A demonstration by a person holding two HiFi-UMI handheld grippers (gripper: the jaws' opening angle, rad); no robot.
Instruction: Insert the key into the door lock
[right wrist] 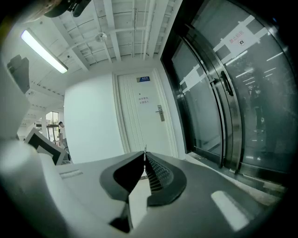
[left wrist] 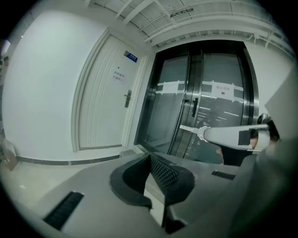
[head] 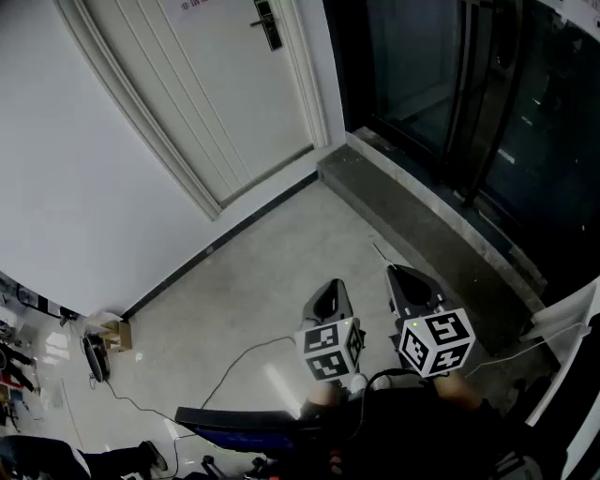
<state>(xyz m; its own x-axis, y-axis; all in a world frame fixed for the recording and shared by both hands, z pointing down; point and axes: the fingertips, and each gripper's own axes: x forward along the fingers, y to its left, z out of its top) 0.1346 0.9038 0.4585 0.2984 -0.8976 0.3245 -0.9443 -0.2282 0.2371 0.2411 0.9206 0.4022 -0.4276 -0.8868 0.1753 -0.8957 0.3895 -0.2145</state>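
Head view: right tool (head: 392, 271) clenches a thin silver key (left wrist: 190, 128); left tool (left wrist: 150, 157) is clenched empty, both well apart from the white panelled door's (head: 202, 89) dark metal lock (head: 267, 23).

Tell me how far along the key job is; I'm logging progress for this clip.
Done: the key is pinched in the right hand-held gripper, blade pointing forward. In hand: the carry, with the door lock on the white door far across the floor and nothing touching it. Left: get to the lock, line up the blade and push it in. The left hand-held gripper is shut and empty.
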